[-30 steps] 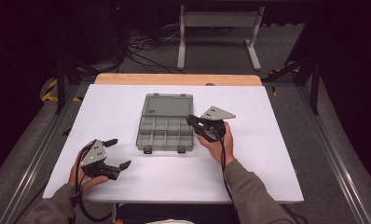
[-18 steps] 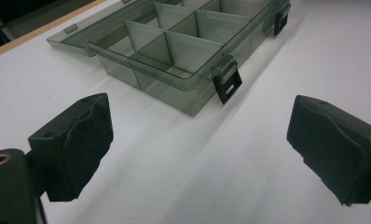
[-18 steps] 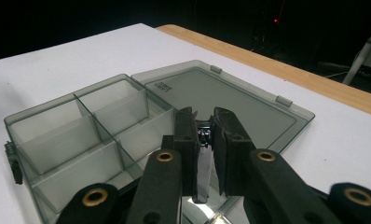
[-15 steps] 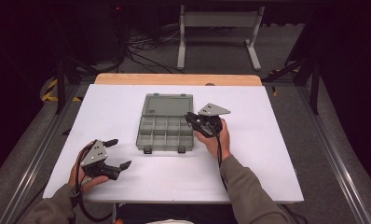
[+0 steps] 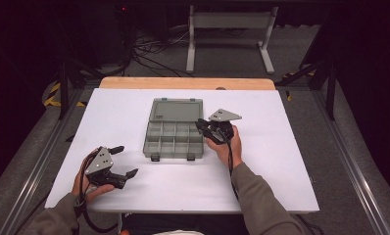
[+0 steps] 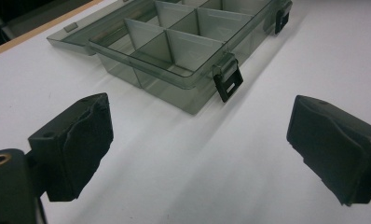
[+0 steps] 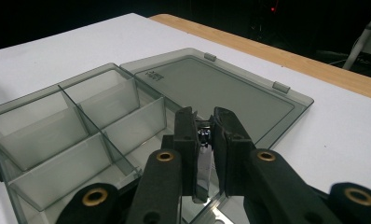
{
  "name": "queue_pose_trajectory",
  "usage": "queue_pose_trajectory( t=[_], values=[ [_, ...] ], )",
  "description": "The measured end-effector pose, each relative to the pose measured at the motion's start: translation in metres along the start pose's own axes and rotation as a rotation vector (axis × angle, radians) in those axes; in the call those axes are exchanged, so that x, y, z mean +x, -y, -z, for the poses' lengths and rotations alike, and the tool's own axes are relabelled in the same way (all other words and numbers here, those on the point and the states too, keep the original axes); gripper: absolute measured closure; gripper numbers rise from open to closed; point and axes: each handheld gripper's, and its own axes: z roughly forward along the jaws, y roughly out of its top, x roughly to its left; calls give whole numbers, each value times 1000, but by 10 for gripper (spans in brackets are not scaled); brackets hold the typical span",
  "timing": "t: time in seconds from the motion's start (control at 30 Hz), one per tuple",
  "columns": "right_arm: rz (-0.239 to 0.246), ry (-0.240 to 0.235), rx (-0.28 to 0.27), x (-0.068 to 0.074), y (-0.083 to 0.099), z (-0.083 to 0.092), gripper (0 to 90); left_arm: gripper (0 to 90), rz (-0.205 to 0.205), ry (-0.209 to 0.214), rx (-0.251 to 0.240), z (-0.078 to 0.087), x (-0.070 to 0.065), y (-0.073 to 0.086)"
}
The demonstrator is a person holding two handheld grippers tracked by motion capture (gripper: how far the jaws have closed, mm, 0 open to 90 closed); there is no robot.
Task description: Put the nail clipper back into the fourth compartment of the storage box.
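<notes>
Organizer box [image 5: 174,129] is seen near the centre of the table [image 5: 291,147], a little toward the far edge, lid [image 5: 177,109] laid flat open toward the far side. The compartments are seen without contents. Two dark latches [image 6: 228,81] hang on the box's near wall.

Right gripper [image 5: 206,128] is held at the box's right edge, over the rightmost compartments. Its jaws are nearly closed and clamped on a small shiny metal piece [image 7: 202,156], seen between the pads in the right gripper view; what the piece is cannot be told. Just below it lie the box's dividers and the hinge line of the lid.

Left gripper [image 5: 125,160] is held low near the table's near-left corner, well apart from the box. Its jaws are spread wide with nothing between them. In the left gripper view the pads [image 6: 74,144] frame bare white table, with the box's near-left corner ahead.
</notes>
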Motion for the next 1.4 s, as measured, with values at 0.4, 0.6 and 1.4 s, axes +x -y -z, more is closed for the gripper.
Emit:
queue_pose_trajectory(
  t=[0.4, 0.6, 1.4],
  values=[
    [1, -4, 24, 1, 4, -1, 802, 78, -2, -1, -3, 1, 0, 0],
    [6, -9, 35, 3, 6, -3, 801, 78, -1, -5, -4, 1, -1, 0],
    [31, -13, 38, 6, 8, 3, 742, 218, -12, -14, 4, 1, -2, -1]
  ],
)
